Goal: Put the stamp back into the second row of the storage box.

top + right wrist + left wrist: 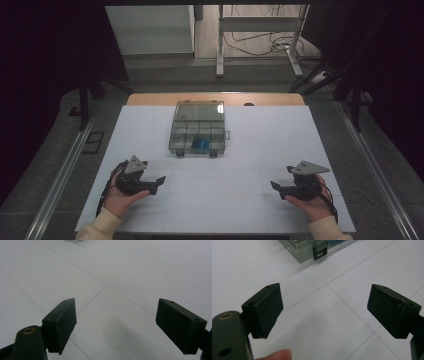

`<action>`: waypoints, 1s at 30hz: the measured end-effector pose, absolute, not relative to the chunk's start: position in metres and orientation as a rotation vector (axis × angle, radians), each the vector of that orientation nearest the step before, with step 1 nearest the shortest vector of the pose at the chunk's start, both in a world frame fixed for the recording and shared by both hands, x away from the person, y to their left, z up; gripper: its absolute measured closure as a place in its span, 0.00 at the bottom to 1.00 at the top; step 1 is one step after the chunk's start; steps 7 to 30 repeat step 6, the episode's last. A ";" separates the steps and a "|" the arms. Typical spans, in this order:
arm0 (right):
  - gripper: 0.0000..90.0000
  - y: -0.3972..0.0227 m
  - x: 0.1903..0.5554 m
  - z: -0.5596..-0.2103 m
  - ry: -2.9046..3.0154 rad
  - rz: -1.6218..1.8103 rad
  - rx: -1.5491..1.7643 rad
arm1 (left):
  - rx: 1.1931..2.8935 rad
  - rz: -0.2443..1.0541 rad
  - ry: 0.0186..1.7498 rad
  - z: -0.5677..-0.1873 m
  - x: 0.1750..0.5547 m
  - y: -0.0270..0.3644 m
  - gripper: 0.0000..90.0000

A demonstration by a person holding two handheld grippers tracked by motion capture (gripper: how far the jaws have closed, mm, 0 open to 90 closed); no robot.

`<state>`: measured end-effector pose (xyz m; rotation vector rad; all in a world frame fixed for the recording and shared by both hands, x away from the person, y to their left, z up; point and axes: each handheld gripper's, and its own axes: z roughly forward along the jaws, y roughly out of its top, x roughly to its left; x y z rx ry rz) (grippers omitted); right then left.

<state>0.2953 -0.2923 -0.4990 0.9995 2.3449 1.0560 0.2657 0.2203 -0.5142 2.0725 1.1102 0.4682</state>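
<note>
- Left gripper (156,183): jaws wide apart, empty, low over the table (240,200), aimed toward the box (198,128).
- Right gripper (276,189): jaws wide apart, empty.
- Box: clear, compartmented, lid shut, at table centre, far side; a blue item (200,143) inside.
- Handling, as judged: light, rigid, smooth plastic, likely slippery. Grip the side walls, or work the front latch (320,251).

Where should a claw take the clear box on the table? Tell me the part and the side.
Probably the near front wall of the box, by its two dark latches, coming from the person's side. The lid is shut, the box lies flat, and that edge faces both open claws, the left claw nearest.
</note>
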 end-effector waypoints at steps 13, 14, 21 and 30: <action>0.19 -0.293 0.295 -0.499 2.341 1.063 0.994 | 2.071 0.476 1.110 -0.514 0.263 0.220 0.15; 0.19 -0.293 0.295 -0.499 2.341 1.063 0.994 | 2.071 0.476 1.110 -0.514 0.263 0.220 0.15; 0.19 -0.293 0.295 -0.499 2.341 1.063 0.994 | 2.071 0.476 1.110 -0.514 0.263 0.220 0.15; 0.19 -0.293 0.295 -0.499 2.341 1.063 0.994 | 2.071 0.476 1.110 -0.514 0.263 0.220 0.15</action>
